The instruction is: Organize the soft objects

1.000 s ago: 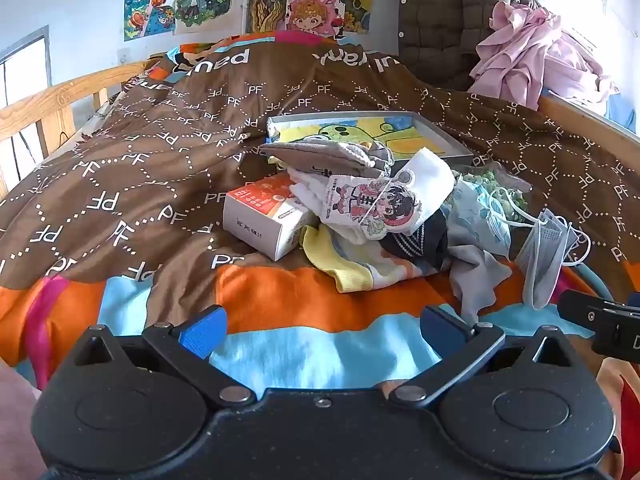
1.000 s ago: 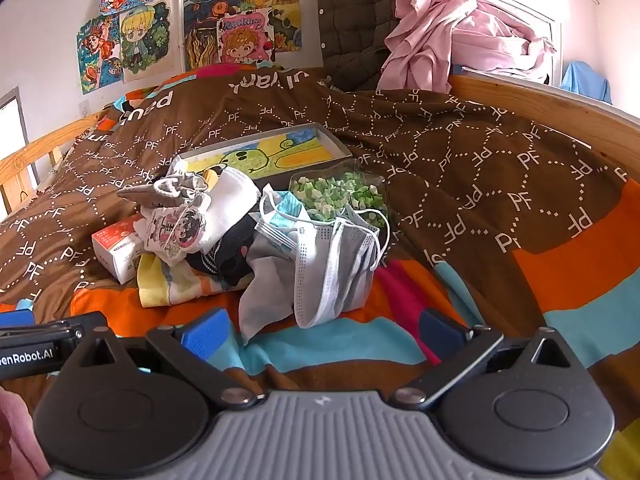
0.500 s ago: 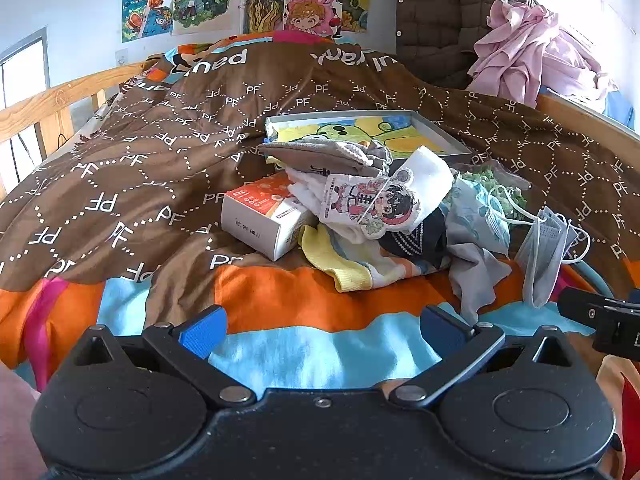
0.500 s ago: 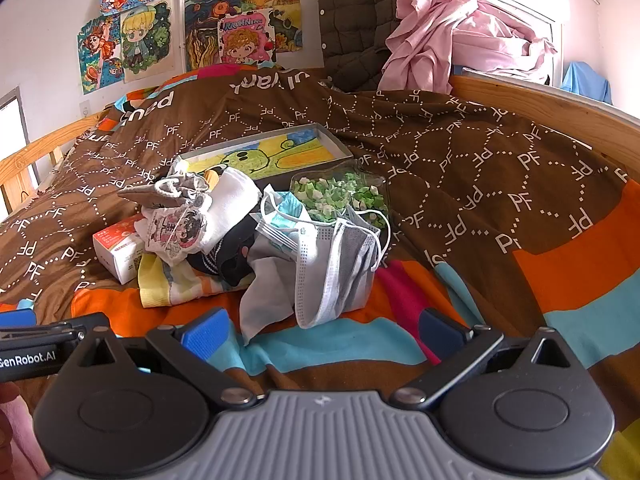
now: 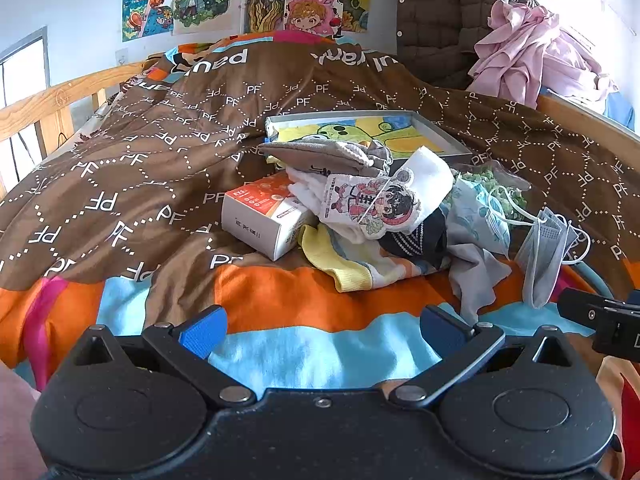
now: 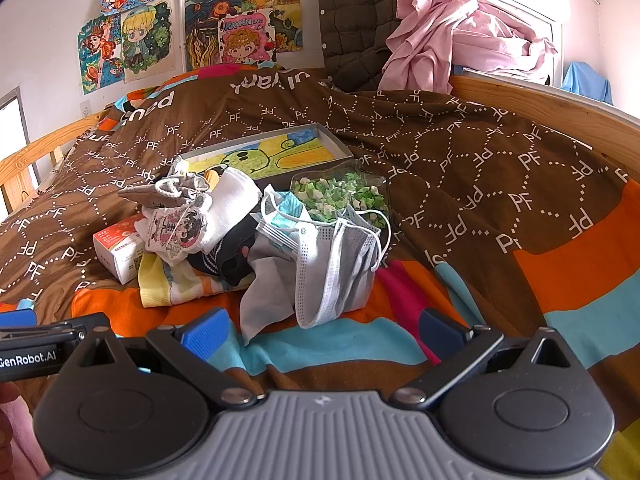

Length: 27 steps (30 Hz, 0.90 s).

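Observation:
A heap of soft things lies on the bed: white socks with a cartoon tag (image 5: pixel 372 204) (image 6: pixel 180 230), a grey sock (image 5: pixel 328 152), a yellow striped cloth (image 5: pixel 352 268), dark fabric (image 6: pixel 232 252) and grey face masks (image 5: pixel 544 252) (image 6: pixel 336 264). A shallow grey box with a cartoon picture (image 5: pixel 360 130) (image 6: pixel 264 154) lies behind the heap. My left gripper (image 5: pixel 320 326) is open and empty, short of the heap. My right gripper (image 6: pixel 320 326) is open and empty, just before the masks.
A white and orange carton (image 5: pixel 264 216) (image 6: pixel 118 250) sits left of the heap. A clear bag of green pieces (image 6: pixel 340 196) lies by the masks. Wooden bed rails (image 5: pixel 48 108) (image 6: pixel 540 100) run along both sides. A pink garment (image 6: pixel 452 36) and a quilted coat (image 5: pixel 436 12) hang behind.
Both views have shifted very slightly. The grippers stay open and nothing on the bed has moved.

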{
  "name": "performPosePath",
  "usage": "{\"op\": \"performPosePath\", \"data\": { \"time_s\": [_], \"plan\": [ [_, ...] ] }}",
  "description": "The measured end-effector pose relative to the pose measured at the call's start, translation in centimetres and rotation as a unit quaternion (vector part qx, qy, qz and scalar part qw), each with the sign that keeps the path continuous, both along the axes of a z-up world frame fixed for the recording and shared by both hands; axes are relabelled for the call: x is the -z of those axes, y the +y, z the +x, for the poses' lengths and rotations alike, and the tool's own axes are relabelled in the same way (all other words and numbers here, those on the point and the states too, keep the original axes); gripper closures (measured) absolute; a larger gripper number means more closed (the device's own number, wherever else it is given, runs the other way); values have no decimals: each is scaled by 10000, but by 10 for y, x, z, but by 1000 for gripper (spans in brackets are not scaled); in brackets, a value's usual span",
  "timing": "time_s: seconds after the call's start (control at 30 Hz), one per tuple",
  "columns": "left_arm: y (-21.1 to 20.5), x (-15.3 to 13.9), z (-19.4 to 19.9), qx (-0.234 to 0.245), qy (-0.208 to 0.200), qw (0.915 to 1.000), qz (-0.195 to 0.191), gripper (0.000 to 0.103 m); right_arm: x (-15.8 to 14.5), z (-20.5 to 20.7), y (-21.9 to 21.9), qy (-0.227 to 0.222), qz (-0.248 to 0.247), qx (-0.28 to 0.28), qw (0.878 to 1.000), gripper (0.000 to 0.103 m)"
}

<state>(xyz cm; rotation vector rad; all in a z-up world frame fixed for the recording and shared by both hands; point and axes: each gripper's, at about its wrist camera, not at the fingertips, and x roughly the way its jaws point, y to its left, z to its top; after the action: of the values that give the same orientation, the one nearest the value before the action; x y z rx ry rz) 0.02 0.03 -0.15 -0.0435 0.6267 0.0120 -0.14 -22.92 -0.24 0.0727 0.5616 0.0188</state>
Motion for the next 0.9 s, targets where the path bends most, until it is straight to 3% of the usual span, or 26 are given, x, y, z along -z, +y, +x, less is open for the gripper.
{"op": "performPosePath", "data": {
  "time_s": [0.9],
  "plan": [
    [0, 1, -1, 31, -1, 10000, 12, 1, 0, 0, 0, -2, 0, -1, 10000, 0]
  ]
}}
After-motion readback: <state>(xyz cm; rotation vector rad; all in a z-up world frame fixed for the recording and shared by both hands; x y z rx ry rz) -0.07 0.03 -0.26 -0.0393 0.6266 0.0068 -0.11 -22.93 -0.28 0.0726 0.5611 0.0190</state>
